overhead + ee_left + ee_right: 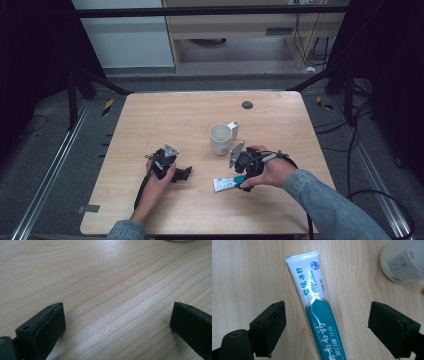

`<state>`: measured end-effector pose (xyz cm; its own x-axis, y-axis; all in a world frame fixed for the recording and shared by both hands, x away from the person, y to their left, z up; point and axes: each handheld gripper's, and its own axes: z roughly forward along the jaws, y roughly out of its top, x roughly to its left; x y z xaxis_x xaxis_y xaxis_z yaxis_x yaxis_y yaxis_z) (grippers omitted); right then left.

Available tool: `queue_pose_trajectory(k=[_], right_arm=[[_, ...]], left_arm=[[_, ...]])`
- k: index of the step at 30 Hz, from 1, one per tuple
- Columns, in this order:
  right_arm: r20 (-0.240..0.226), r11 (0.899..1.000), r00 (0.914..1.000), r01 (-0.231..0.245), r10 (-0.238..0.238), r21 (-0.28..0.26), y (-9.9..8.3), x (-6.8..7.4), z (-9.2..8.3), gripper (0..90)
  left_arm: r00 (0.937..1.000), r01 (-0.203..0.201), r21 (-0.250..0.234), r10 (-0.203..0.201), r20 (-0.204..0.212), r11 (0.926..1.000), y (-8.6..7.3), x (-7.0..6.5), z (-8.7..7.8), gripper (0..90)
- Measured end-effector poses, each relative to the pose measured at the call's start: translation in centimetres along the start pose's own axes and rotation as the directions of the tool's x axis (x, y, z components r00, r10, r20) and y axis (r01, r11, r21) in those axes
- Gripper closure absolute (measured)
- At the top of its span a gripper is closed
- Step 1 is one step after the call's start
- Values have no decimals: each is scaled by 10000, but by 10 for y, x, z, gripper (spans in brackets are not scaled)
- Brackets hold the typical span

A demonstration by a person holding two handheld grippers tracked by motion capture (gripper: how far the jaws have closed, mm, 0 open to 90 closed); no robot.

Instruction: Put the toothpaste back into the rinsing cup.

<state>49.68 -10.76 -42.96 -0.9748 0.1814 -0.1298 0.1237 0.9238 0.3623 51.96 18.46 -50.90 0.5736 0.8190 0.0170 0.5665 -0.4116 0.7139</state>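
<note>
**Right claw straddles the toothpaste tube, ready to close**

The bench (150,120), pale wood with long grain, takes up the middle of the high view, and everything on it sits toward the lower centre. A white mug (220,138) stands upright just above and left of the right hand (272,172), near it but not touching. It probably waits there as the place the tube is meant to go.

The left claw (117,322) rests low over bare wood at the lower left of centre in the high view. Its jaws are spread wide with nothing between them, so it seems parked out of the way while the other hand works.

The right claw (327,325) is also spread, one jaw on each side of the toothpaste tube (317,307). Neither pad touches the tube yet. I judge this a line-up across the tube's width for a sideways pinch.

The tube lies flat on the bench at the lower right of centre in the high view. It is white at the crimped flat end and teal lower down, with printed characters along its length.
</note>
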Motion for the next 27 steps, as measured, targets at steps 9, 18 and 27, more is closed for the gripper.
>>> queue_pose_trajectory(k=[9, 18, 27], right_arm=[[-212, 9994, 9992, 335, -332, 106, 5, 3, 12, 186], [-401, 9982, 9975, 590, -586, 96, 9, 8, 20, 208], [-665, 9968, 9948, 787, -776, 140, 13, 9, 28, 254]], left_arm=[[10000, 3, -2, -3, 2, 10000, 0, 0, 0, 0], [10000, -33, 33, 33, 0, 10000, 0, 0, 0, 0], [10000, -35, 33, 35, -2, 10000, 0, 0, 0, 0]])
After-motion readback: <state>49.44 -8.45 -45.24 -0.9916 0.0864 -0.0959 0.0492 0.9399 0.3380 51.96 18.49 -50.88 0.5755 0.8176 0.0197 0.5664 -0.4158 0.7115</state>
